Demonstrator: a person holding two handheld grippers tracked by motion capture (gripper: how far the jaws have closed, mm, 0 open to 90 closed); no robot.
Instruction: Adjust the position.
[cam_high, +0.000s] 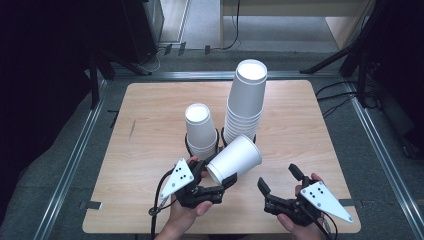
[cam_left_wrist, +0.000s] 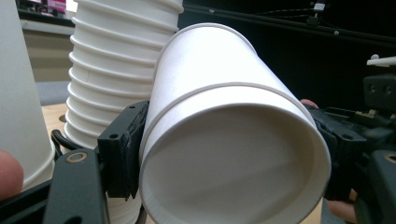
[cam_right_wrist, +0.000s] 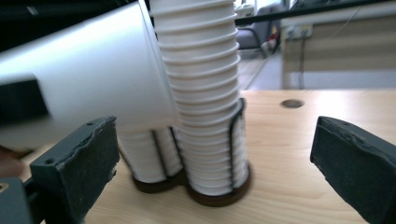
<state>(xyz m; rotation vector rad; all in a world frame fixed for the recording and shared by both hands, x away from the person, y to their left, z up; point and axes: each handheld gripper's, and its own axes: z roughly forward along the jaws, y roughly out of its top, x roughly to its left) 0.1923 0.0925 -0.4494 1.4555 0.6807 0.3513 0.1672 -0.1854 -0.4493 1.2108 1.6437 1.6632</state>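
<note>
My left tongs (cam_high: 222, 184) are closed on the rim of a white paper cup (cam_high: 235, 158); the cup lies tilted in the air, mouth toward me, bottom pointing to the tall cup stack (cam_high: 245, 102). In the left gripper view the pads (cam_left_wrist: 125, 149) press the cup wall from both sides. My right tongs (cam_high: 280, 186) are wide open w/ nothing between, held above the desk (cam_high: 150, 125) just right of the cup. The short stack (cam_high: 200, 129) stands in its holder beside the tall one, near the desk centre.
</note>
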